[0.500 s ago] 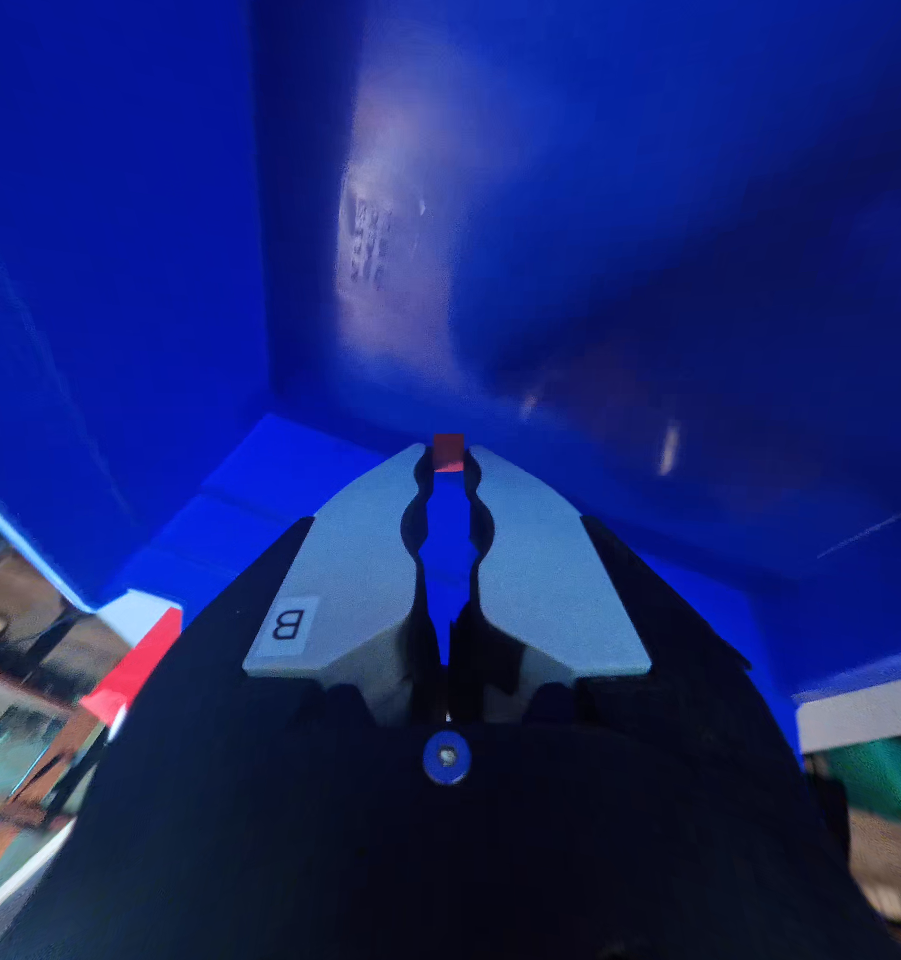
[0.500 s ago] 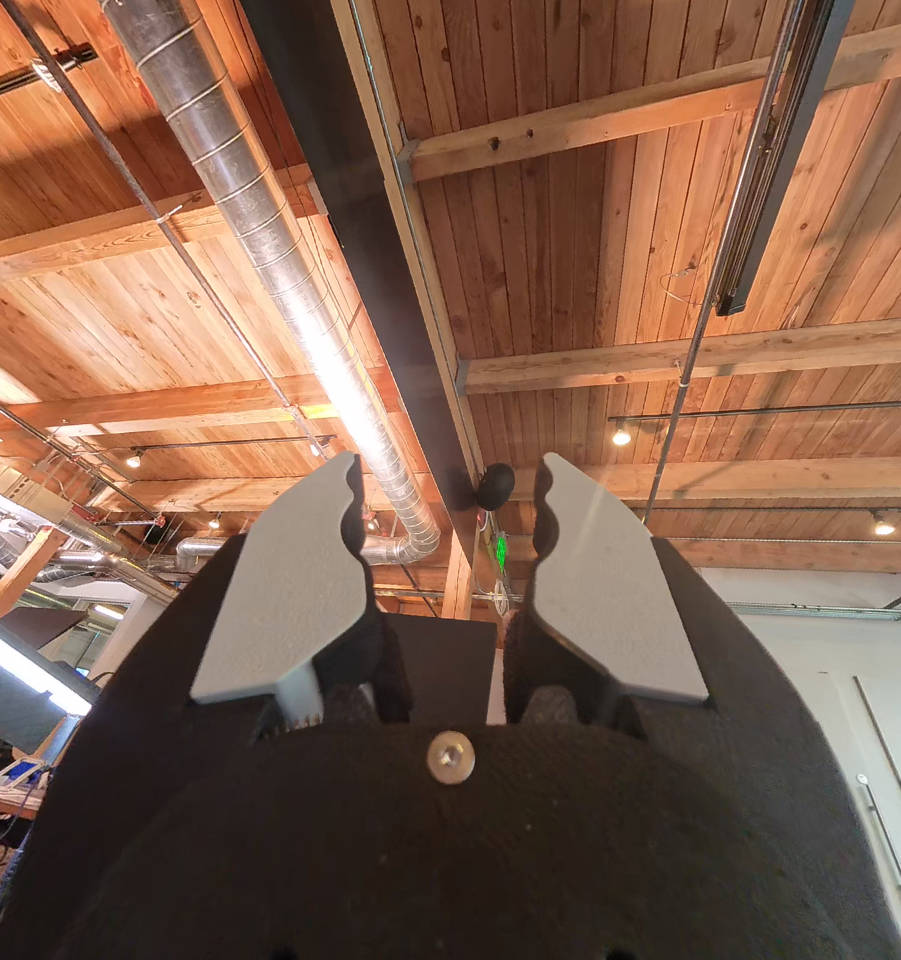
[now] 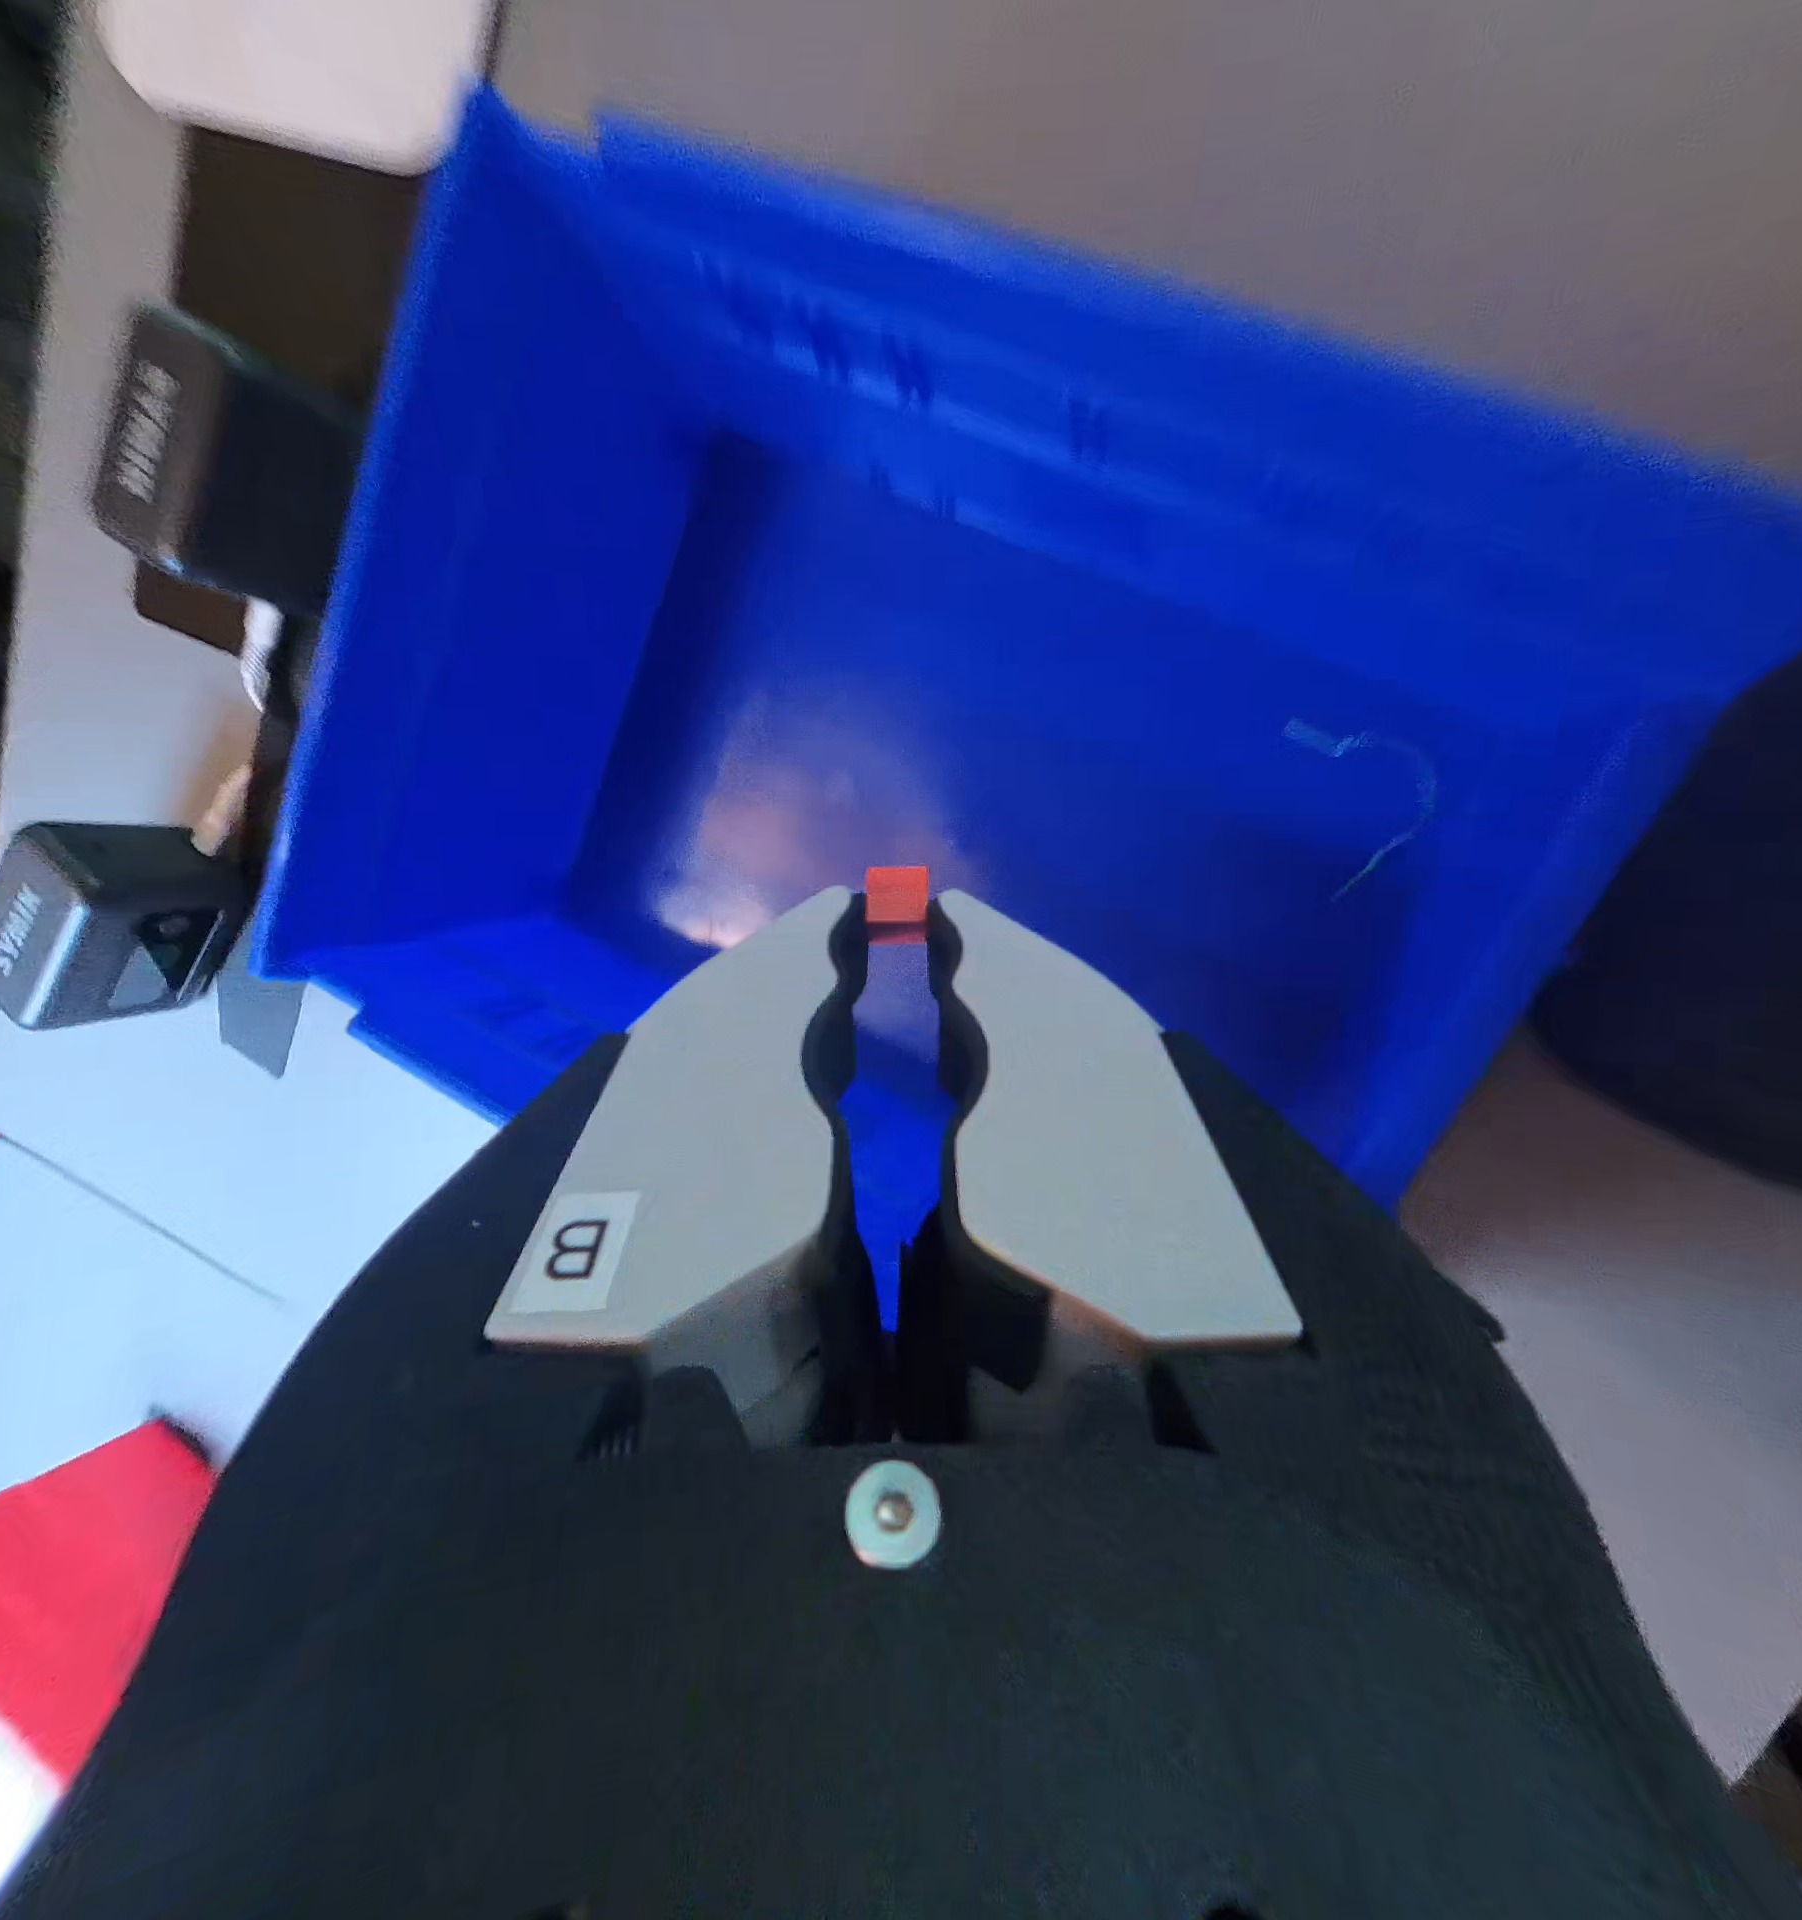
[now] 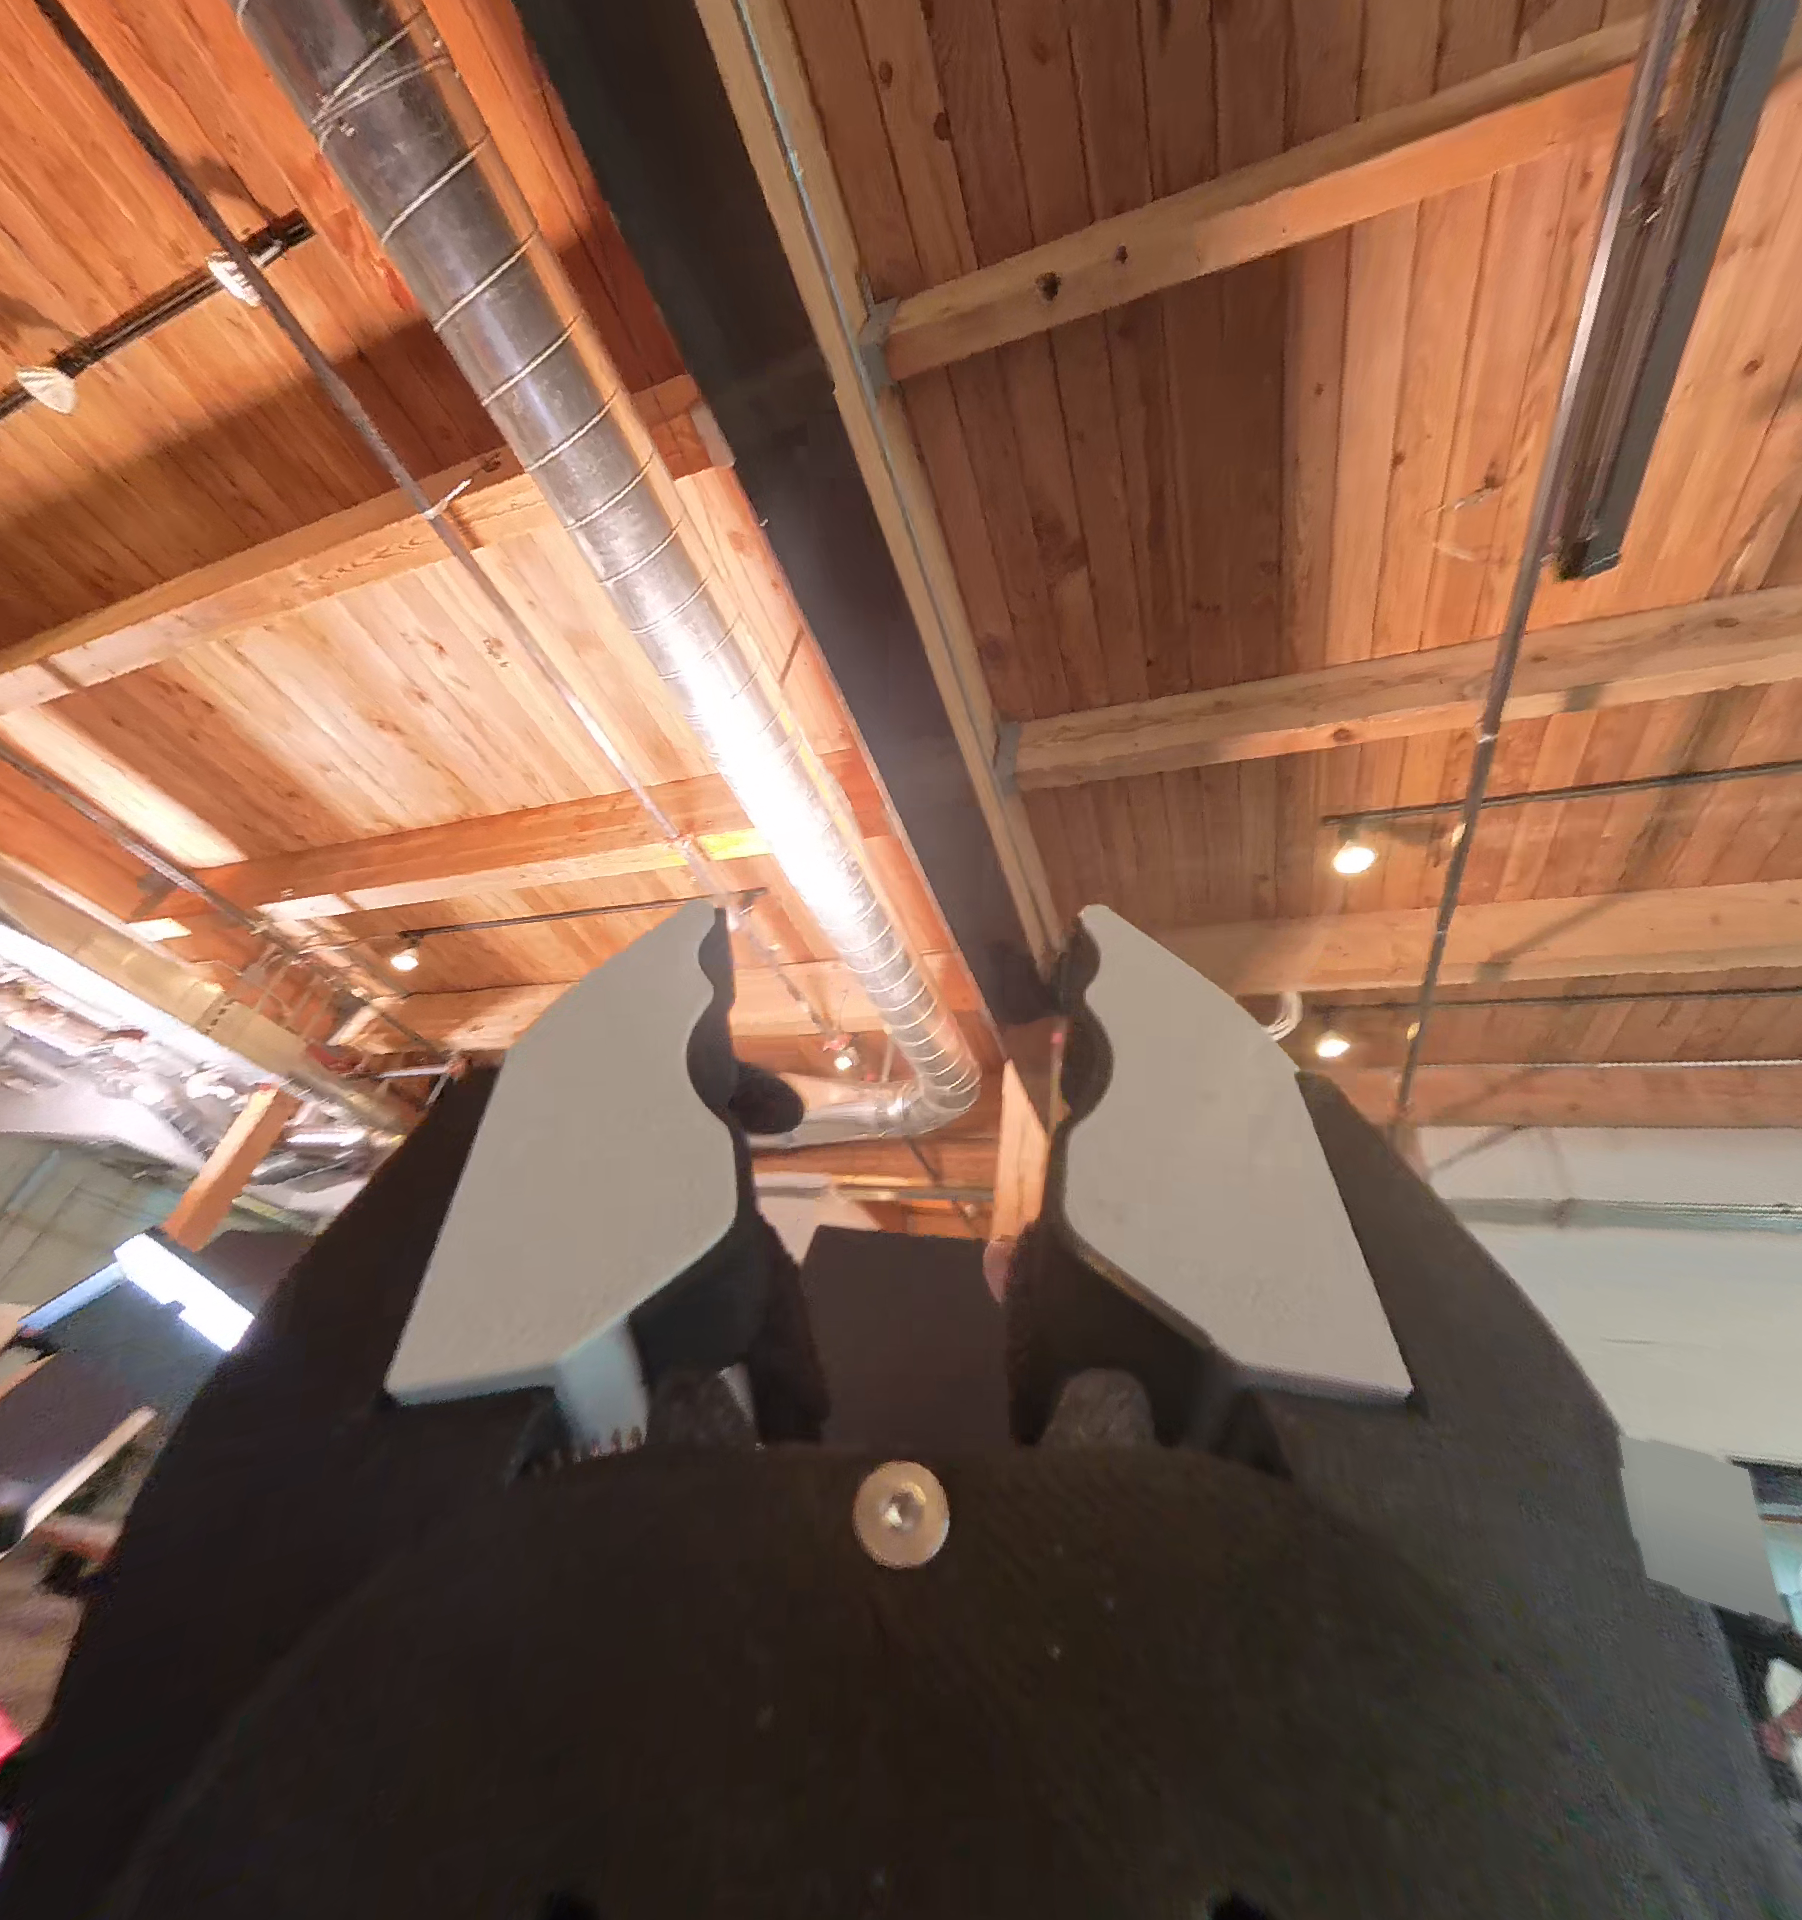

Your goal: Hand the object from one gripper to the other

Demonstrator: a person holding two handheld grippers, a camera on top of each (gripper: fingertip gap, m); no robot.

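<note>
In the left wrist view, the left gripper (image 3: 897, 914) is showing two matte grey fingers (image 3: 710, 1122) with wavy, scalloped inner edges, set in a rough black textured body with a shiny screw at its middle. One finger is carrying a small white sticker with a printed letter. The fingers are sitting close together and pinching a small red block (image 3: 897, 894) right at their tips; only its square, flat end face is showing, the rest being hidden between the fingers. Beyond the tips, a glossy blue plastic bin (image 3: 481, 623) is lying open toward the camera, its walls blurred by motion and a pale glare spreading over its floor. The bin is resting on a white table (image 3: 149, 1164). Two dark boxy devices (image 3: 97, 935) are sitting just beside the bin's left wall; what they are is hard to make out. A red sheet (image 3: 35, 1558) is being cut off at the lower left corner.

In the right wrist view, the right gripper (image 4: 897, 920) is pointing upward, its grey fingers standing well apart with nothing between them. Behind them, a ceiling of wooden planks (image 4: 1136, 468) and beams is filling the view, with a ribbed silver duct (image 4: 585, 488) running across it and small round lamps (image 4: 1352, 856) glowing. The block is not showing here.
</note>
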